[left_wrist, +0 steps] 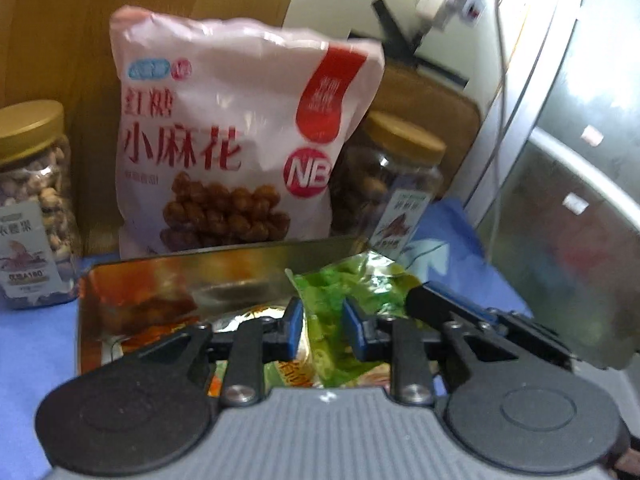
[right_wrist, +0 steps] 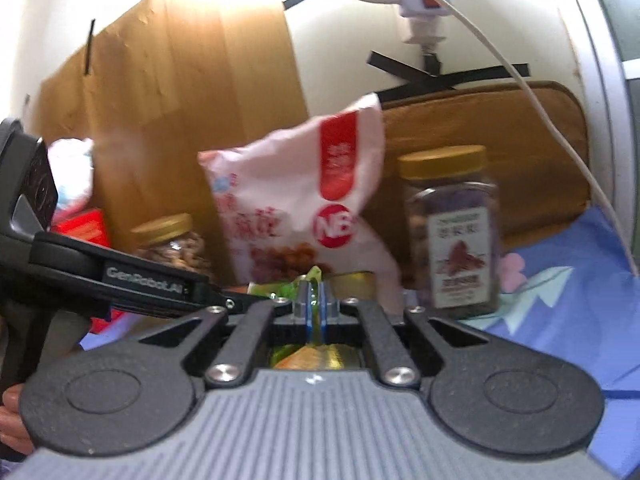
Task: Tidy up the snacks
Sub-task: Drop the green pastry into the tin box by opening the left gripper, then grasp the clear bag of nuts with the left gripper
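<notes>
A tall cardboard sheet (right_wrist: 180,92) leans at the back, its top washed out by glare. Before it a pink snack bag (left_wrist: 240,132) stands upright on the blue cloth (left_wrist: 32,344), hiding part of the brown-nut jar (left_wrist: 390,184); a second gold-lidded jar (left_wrist: 34,200) is cut off at the left edge. An open gold tin (left_wrist: 168,280) holds a crinkled green packet (left_wrist: 352,292), blurred. The left gripper (left_wrist: 320,328) hovers spread over the packet without touching; the right gripper (right_wrist: 316,304) is nearly pressed together, green film showing in its slit, grip unclear.
</notes>
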`<state>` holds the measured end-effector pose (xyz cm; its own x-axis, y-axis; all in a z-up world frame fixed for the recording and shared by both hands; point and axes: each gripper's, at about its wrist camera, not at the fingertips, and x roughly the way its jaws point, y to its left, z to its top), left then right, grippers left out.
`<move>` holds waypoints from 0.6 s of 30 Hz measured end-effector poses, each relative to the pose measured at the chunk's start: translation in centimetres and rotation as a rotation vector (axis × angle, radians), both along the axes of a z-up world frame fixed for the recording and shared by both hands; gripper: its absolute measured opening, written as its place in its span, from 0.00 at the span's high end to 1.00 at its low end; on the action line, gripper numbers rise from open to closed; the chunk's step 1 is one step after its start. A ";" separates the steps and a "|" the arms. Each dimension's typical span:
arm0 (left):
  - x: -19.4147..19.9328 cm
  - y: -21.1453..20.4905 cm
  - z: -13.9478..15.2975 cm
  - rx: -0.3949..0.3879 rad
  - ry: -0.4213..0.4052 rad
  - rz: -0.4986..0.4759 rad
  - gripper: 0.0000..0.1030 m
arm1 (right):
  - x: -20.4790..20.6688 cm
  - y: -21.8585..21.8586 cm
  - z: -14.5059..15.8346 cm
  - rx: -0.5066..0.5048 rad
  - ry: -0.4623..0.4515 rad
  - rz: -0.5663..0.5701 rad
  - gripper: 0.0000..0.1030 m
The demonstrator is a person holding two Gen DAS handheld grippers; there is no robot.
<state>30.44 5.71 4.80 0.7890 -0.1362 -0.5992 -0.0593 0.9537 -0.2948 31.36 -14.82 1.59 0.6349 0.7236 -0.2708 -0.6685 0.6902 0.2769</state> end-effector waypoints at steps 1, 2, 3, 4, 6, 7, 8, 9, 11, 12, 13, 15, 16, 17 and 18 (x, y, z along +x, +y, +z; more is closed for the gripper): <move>0.1 -0.1 -0.4 0.005 0.012 0.006 0.75 | 0.1 0.0 -0.3 -0.014 -0.005 -0.009 0.77; 0.1 -0.1 -0.6 0.003 0.021 0.011 0.73 | 0.1 -0.1 -0.4 -0.012 -0.010 -0.012 0.67; 0.0 -0.1 -0.6 -0.005 0.023 0.012 0.71 | 0.0 -0.5 -0.3 0.006 -0.018 -0.012 0.61; -0.4 0.0 -0.5 -0.011 0.018 0.012 0.67 | -0.1 -0.8 -0.1 0.023 -0.024 -0.015 0.60; -1.2 0.0 0.2 0.000 -0.006 0.020 0.61 | -0.1 -1.7 0.3 0.059 -0.031 -0.030 0.56; -1.8 0.0 0.7 0.009 -0.019 0.020 0.61 | -0.1 -2.1 0.5 0.073 -0.022 -0.035 0.56; -2.8 0.0 1.3 0.012 -0.037 0.014 0.61 | -0.1 -2.6 0.7 0.091 0.001 -0.033 0.56; -3.5 0.1 1.9 0.008 -0.056 0.005 0.61 | -0.1 -3.1 0.9 0.108 0.021 -0.027 0.56; -5.9 0.2 2.5 -0.010 -0.086 -0.025 0.61 | -0.8 -4.7 1.2 0.158 0.072 0.000 0.56; -7.1 0.1 2.5 -0.019 -0.087 -0.045 0.61 | -1.2 -5.6 1.1 0.173 0.100 0.020 0.56; -8.2 0.0 2.2 -0.029 -0.076 -0.065 0.61 | -1.7 -6.6 0.8 0.181 0.142 0.048 0.56; -9.9 -0.6 1.0 -0.059 -0.028 -0.114 0.61 | -2.6 -8.2 -0.5 0.179 0.242 0.101 0.56; -10.5 -1.0 0.2 -0.081 -0.001 -0.140 0.61 | -3.0 -8.7 -1.1 0.173 0.288 0.116 0.56; -11.0 -1.5 -0.6 -0.105 0.027 -0.169 0.61 | -3.5 -9.4 -2.1 0.161 0.343 0.124 0.54; -11.4 -2.0 -1.5 -0.124 0.053 -0.189 0.61 | -4.1 -9.9 -3.0 0.148 0.389 0.122 0.54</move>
<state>19.04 3.73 3.26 0.7106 -0.3534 -0.6084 0.0985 0.9062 -0.4113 27.31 -24.69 -1.42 0.4134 0.8361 -0.3608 -0.5691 0.5465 0.6144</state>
